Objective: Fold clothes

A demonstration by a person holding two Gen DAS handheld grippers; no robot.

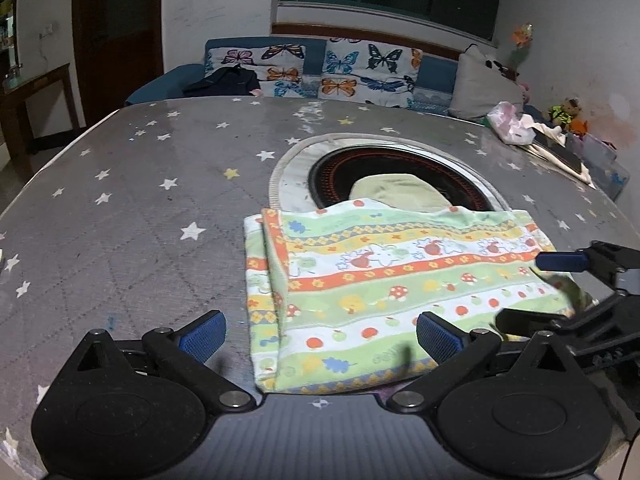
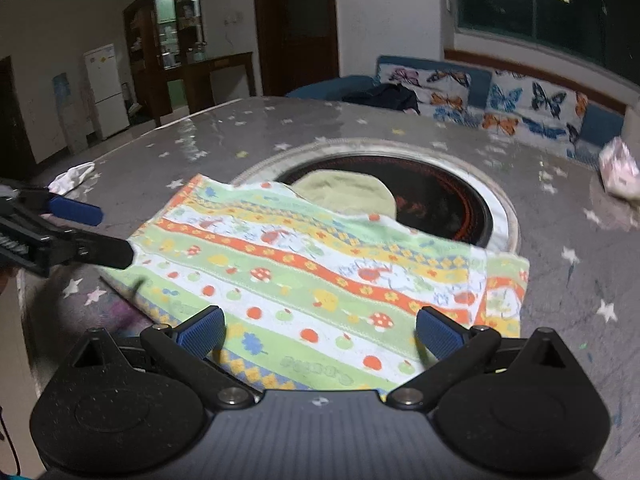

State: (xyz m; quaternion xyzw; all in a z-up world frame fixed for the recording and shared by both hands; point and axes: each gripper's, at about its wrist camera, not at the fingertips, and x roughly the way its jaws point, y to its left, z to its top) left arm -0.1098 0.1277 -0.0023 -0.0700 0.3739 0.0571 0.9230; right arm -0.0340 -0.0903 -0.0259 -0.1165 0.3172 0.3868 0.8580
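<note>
Across the whole lower field spreads the table, grey with white stars, and a round black burner is sunk in it at about one o'clock in the left wrist view. Over the burner's near rim lies the towel, folded, striped green, orange and white, its doubled edge at nine o'clock; a pale green cloth shows beyond it at twelve. Both grippers are spread wide and grip nothing: the left gripper hovers over the towel's near edge, and the right gripper likewise, towel between its fingers. A white rag lies at ten o'clock in the right wrist view.
</note>
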